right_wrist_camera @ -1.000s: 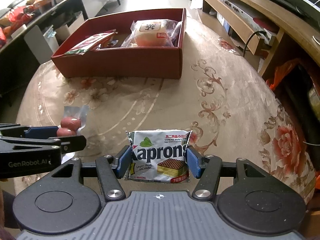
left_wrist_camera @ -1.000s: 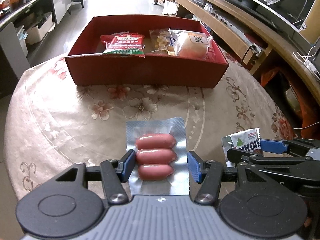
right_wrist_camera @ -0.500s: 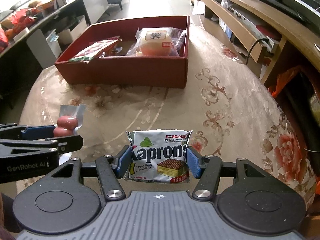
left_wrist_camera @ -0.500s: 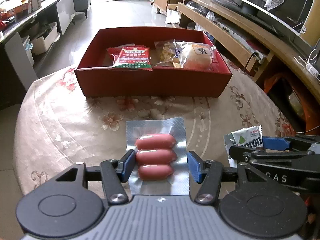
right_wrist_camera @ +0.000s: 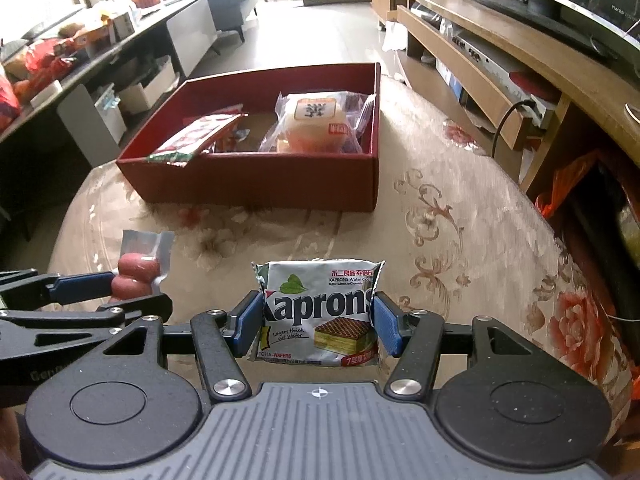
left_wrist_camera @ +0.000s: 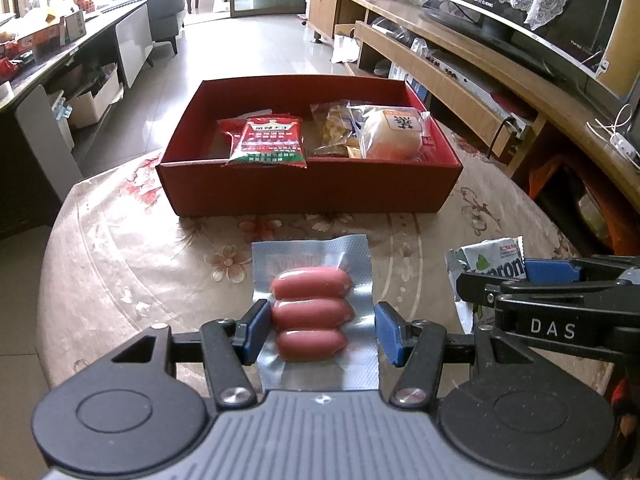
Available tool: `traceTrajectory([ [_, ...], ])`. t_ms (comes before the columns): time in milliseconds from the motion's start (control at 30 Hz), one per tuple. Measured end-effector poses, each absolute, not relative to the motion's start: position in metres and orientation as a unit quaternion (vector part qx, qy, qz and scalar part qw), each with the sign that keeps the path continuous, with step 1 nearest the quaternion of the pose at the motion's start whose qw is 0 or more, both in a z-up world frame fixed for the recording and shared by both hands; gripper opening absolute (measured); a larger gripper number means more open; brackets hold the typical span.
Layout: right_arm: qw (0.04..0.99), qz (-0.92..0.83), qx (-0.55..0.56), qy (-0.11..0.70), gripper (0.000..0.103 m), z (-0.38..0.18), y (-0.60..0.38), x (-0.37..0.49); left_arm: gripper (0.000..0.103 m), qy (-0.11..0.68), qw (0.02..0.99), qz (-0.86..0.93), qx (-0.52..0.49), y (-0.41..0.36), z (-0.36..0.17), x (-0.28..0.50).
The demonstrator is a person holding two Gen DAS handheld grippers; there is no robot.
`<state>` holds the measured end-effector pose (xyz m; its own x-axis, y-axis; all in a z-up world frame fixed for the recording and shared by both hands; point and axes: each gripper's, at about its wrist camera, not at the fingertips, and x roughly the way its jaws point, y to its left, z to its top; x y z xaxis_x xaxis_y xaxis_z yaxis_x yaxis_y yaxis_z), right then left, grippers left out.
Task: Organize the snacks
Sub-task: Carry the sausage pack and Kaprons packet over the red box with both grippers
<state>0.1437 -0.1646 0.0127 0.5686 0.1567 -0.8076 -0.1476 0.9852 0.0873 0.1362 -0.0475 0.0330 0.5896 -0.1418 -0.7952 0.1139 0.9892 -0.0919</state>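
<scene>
Nearest to me, my left gripper [left_wrist_camera: 316, 332] is clamped on the sausage pack [left_wrist_camera: 312, 312], its blue pads pressing the sides of a clear vacuum pouch; the three pink sausages lie crosswise between the pads, stacked one behind another, while the pouch's long axis runs away from me toward the red box [left_wrist_camera: 308, 188]. A faint red print shows on the pouch's far end, but I cannot read it. My right gripper [right_wrist_camera: 318, 326] is closed on the wafer packet [right_wrist_camera: 320, 312], squeezing its left and right edges. The packet faces me upright, its far edge toward the red box, and reads "Kaprons", "KAPRONS Wafer", "Layers thick", "WAFERS", with Chinese characters in red at its top right and a wafer picture at lower right. Each gripper's side arm carries lettering: "DAS" on the right one, a partial "Gen" on the left. Both packs hang over the floral tablecloth [right_wrist_camera: 460, 216], on the near side of the red box. Inside the box, a red-and-green sachet [left_wrist_camera: 268, 142] with Chinese print leans on the near wall at left; a clear-wrapped bun [left_wrist_camera: 394, 132] with a square label lies at right.
</scene>
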Motion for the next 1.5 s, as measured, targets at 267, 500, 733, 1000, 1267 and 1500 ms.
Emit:
traceTrajectory([
  [267, 0.893, 0.083, 0.008, 0.442, 0.066, 0.020, -0.162, 0.150, 0.057, 0.435, 0.898, -0.069, -0.017, -0.048, 0.040, 0.141],
  [500, 0.900, 0.081, 0.014, 0.429, 0.066, 0.028, -0.164, 0.157, 0.057, 0.430, 0.900, -0.064, -0.020, -0.046, 0.044, 0.147],
  [733, 0.906, 0.080, 0.024, 0.415, 0.066, 0.036, -0.166, 0.167, 0.057, 0.418, 0.906, -0.056, -0.022, -0.044, 0.052, 0.159],
  [1000, 0.912, 0.082, 0.028, 0.402, 0.066, 0.044, -0.162, 0.183, 0.057, 0.403, 0.914, -0.044, -0.028, -0.039, 0.063, 0.182],
  [1267, 0.915, 0.085, 0.034, 0.394, 0.066, 0.049, -0.158, 0.209, 0.057, 0.397, 0.917, -0.031, -0.029, -0.039, 0.067, 0.213],
  [1500, 0.915, 0.087, 0.042, 0.391, 0.066, 0.049, -0.154, 0.237, 0.057, 0.396, 0.917, -0.020, -0.030, -0.042, 0.068, 0.242],
])
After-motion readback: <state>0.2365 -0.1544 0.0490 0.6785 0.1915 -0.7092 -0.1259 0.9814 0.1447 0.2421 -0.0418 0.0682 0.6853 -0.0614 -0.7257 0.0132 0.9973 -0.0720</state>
